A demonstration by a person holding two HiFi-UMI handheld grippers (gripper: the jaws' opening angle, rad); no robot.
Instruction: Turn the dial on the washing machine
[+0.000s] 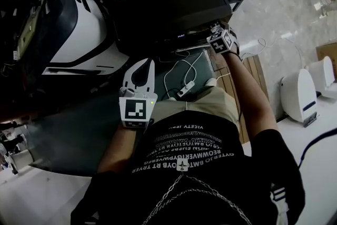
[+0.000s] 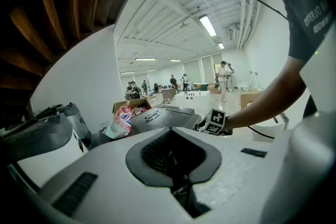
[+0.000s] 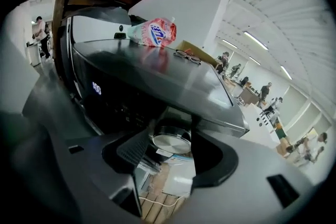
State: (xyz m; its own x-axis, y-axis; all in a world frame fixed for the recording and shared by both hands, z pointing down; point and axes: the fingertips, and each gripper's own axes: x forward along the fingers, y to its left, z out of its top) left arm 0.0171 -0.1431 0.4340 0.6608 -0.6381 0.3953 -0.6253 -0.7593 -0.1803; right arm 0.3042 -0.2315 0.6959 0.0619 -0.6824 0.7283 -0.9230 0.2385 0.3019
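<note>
Right gripper (image 3: pixel 167 136) clamps dial (image 3: pixel 173 144) (washing machine (image 3: pixel 157 76) front); left gripper (image 1: pixel 142 65) closed.

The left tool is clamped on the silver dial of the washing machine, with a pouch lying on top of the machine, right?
Not the left. It is the right tool that is clamped on the silver dial of the washing machine, as the right gripper view shows. The pouch does lie on top of the machine.

Left tongs (image 1: pixel 143 67) closed, empty, held low; right tongs (image 3: pixel 169 153) outstretched, clamping dial (image 3: pixel 171 142).
</note>
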